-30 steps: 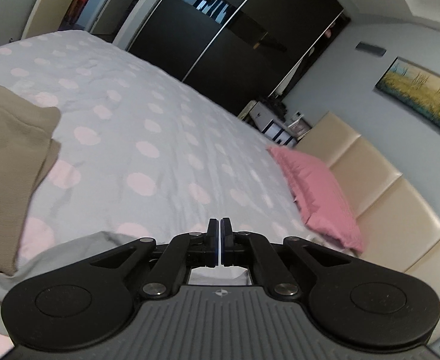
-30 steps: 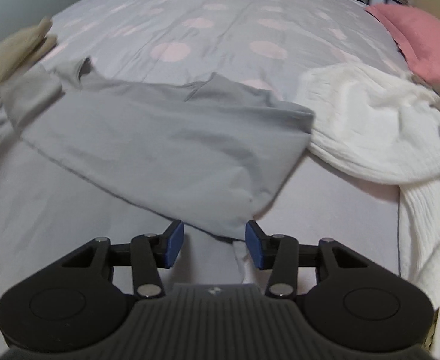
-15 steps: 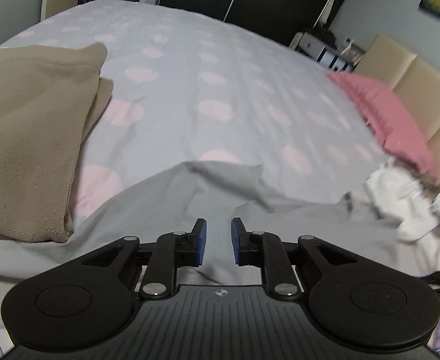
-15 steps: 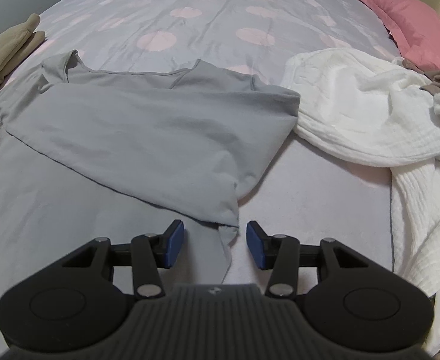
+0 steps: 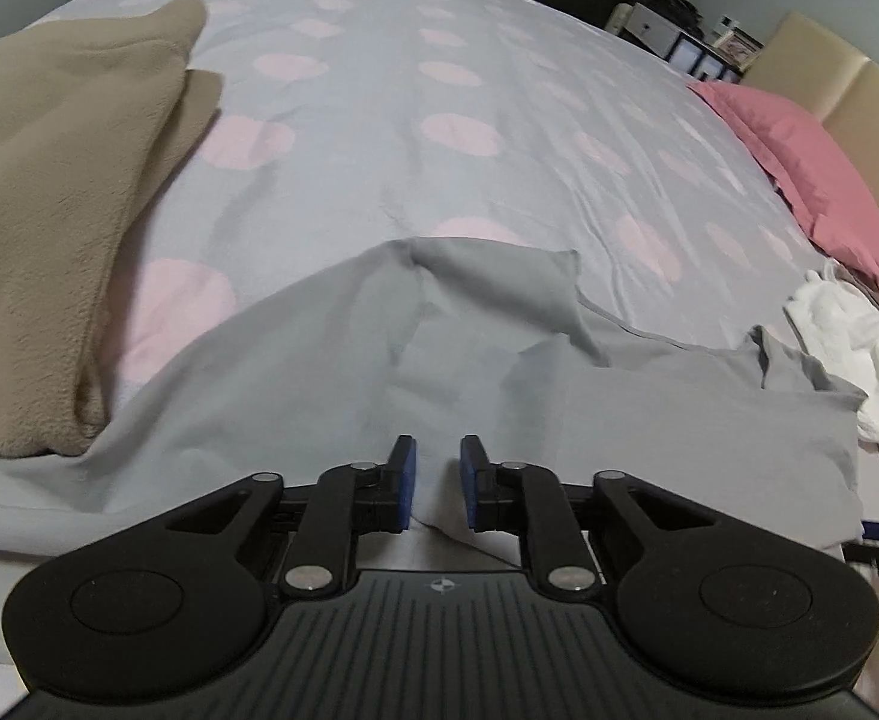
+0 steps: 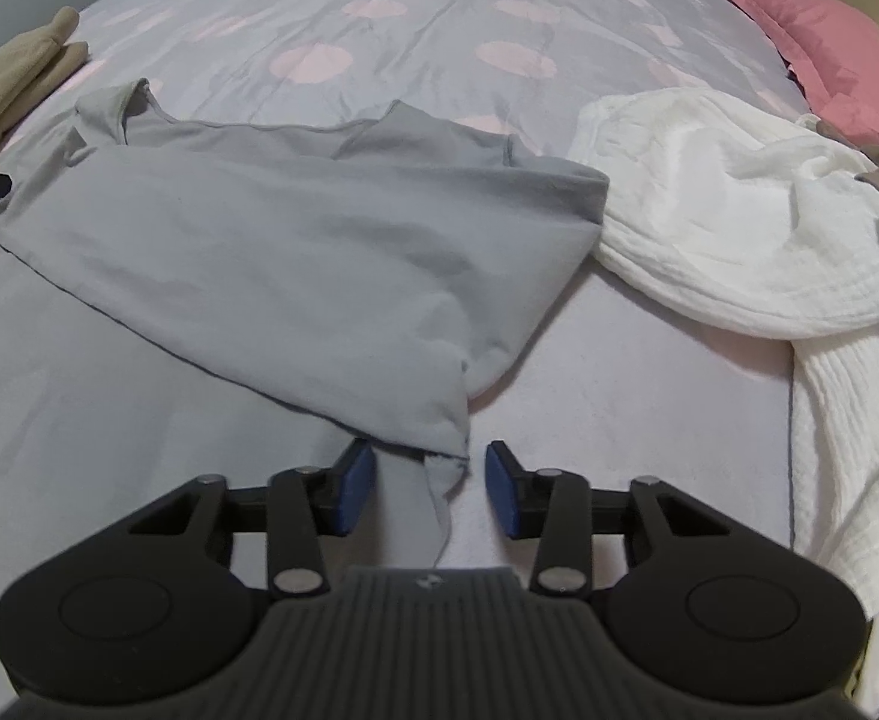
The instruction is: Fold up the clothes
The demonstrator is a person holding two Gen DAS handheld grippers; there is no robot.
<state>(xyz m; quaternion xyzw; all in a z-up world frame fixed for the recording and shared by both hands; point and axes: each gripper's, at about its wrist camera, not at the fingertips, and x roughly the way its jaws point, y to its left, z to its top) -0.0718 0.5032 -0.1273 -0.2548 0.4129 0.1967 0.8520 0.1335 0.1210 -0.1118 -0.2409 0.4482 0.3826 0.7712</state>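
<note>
Your left gripper (image 5: 438,483): narrow gap between the blue pads, grey shirt (image 5: 469,372) edge under them, contact hard to judge. Your right gripper (image 6: 430,486): jaws apart, just been closing, a frayed shirt corner between, untouched. Shirt lies smooth, limp and creased at 12 o'clock on the dotted bedspread (image 6: 415,18). Nubbly white cloth (image 6: 739,228) at 2, cut off. Fleecy tan blanket (image 5: 49,210) at 10.

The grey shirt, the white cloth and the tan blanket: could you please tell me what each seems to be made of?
Grey shirt: thin, smooth knit, probably cotton jersey; matte, drapes in soft shallow folds, with a stitched hem.
White cloth: crinkled, loosely woven, likely cotton gauze or muslin; fine ridged lines show.
Tan blanket: thick fleece or terry; fuzzy nap, rounded bulky edges. The exact fibre cannot be told.
</note>
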